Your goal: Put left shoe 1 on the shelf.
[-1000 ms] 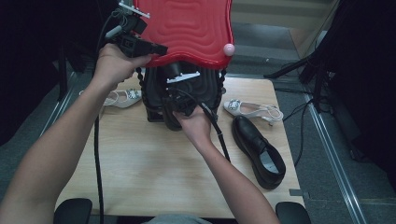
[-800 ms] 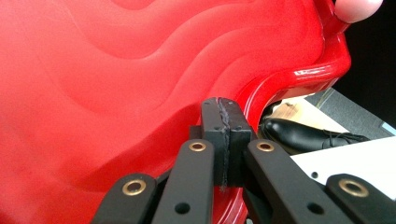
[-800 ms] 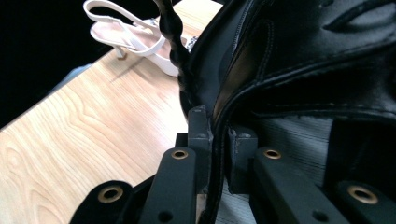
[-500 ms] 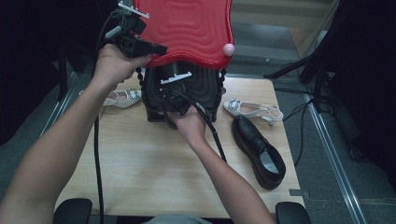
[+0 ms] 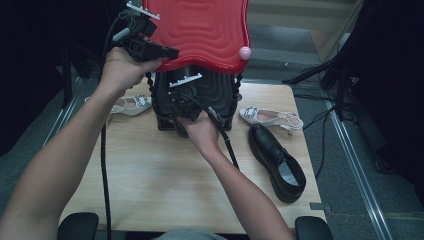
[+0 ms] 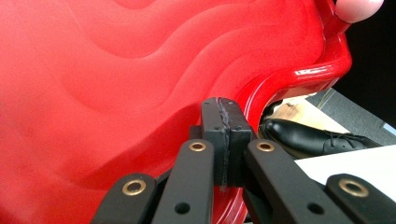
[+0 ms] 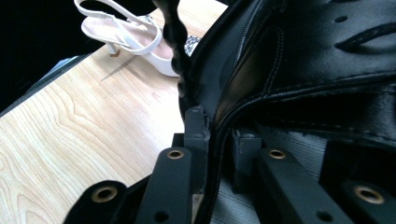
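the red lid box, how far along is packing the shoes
Done: the red lid is raised, pinched by the left tool. In hand: the right tool grips a black shoe at the box. Left: the black shoe on the table and two white sandals remain outside.

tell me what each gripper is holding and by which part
The left gripper is shut on the lower edge of the red lid, keeping it raised. The right gripper pinches the rim of a black shoe inside the black box.

the left gripper (image 5: 167,51) holds the red lid (image 5: 200,30) up over the black bag (image 5: 200,100) on the desk (image 5: 150,185); the right gripper (image 5: 182,107) sits at the bag's front, a black shoe (image 5: 277,160) lying to the right.
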{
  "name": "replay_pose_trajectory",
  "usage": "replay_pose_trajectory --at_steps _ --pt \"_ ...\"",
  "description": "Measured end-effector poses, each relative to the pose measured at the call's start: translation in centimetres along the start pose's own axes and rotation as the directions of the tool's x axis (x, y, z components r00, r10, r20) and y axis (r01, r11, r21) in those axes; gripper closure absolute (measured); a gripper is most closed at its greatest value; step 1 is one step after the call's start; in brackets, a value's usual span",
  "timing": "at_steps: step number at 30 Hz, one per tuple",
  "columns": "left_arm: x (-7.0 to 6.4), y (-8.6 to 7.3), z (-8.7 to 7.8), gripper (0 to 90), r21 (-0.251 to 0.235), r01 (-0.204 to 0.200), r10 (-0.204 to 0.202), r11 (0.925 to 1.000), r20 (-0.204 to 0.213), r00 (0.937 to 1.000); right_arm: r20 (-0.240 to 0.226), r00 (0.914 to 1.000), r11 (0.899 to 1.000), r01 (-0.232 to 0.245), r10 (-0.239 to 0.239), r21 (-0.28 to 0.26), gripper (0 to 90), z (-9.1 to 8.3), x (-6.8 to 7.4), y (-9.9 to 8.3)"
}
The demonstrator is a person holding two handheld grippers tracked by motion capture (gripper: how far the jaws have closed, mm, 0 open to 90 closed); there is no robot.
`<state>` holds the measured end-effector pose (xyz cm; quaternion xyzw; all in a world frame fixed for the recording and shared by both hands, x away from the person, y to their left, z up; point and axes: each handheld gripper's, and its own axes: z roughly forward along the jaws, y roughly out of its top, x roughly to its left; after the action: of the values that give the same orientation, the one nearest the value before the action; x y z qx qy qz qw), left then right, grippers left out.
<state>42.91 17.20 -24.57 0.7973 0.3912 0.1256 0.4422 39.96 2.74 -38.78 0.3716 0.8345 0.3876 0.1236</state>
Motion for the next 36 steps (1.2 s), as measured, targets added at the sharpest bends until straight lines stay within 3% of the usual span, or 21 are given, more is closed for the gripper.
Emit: replay_pose_trajectory --at_steps 14,19,22,23,29,36 --pt "0.0 0.0 0.0 90.0 -0.002 -0.003 0.003 1.0 -0.001 1.0 -0.05 0.9978 0.999 -0.041 0.043 0.034 71.7 -0.4 -0.4 0.1" --pt "0.0 0.0 0.0 90.0 -0.001 -0.004 0.004 1.0 -0.003 1.0 -0.028 0.9994 0.999 -0.017 0.018 0.043 76.6 -0.1 -0.2 -0.2" --pt "0.0 0.0 0.0 90.0 -0.001 -0.001 0.001 1.0 -0.003 1.0 -0.019 0.9992 0.998 -0.035 0.036 0.043 83.6 -0.1 -0.2 0.0" --pt "0.0 0.0 0.0 90.0 0.0 -0.002 0.002 1.0 -0.003 1.0 -0.002 1.0 0.999 -0.008 0.008 0.045 85.0 -0.1 -0.1 0.1" --pt "0.0 0.0 0.0 90.0 0.001 0.001 -0.001 1.0 0.0 1.0 0.034 0.9993 1.0 0.015 -0.015 0.01 86.8 -0.8 -0.2 1.0" --pt "0.0 0.0 -0.1 90.0 0.003 0.003 -0.003 1.0 0.0 1.0 0.071 0.9969 0.999 0.035 -0.032 -0.033 87.0 -0.5 -0.2 1.5"
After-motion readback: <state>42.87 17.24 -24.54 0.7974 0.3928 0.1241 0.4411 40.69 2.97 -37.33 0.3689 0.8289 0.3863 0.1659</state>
